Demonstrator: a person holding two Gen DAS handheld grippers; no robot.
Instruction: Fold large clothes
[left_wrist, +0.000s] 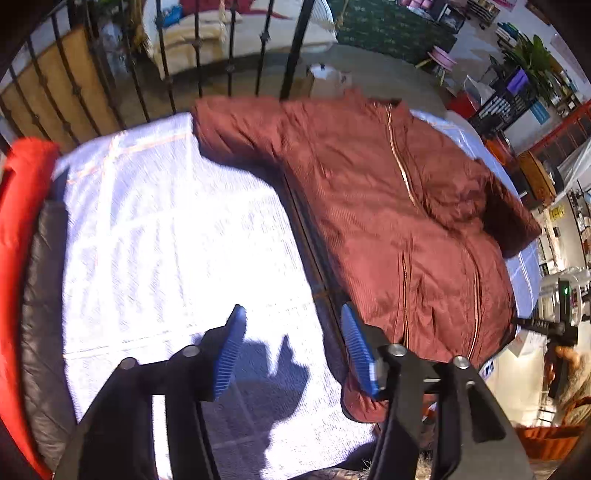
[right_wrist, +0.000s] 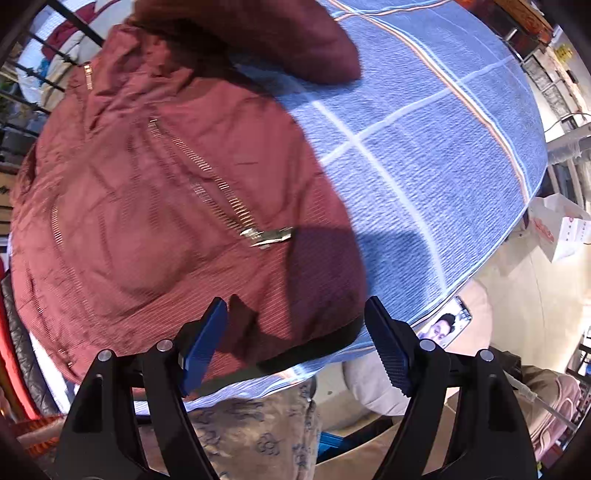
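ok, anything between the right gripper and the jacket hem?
Nothing visible. The right gripper hangs open directly over the maroon jacket, near its dark hem band, on the blue blanket.

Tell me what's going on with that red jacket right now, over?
Left gripper open, empty. Right gripper open, empty, above the hem. Maroon jacket flat on the blue bedspread, unfolded. Nothing in the way.

jacket (right_wrist: 155, 192) far sleeve end cut off at top edge; hem perhaps under gripper frame.
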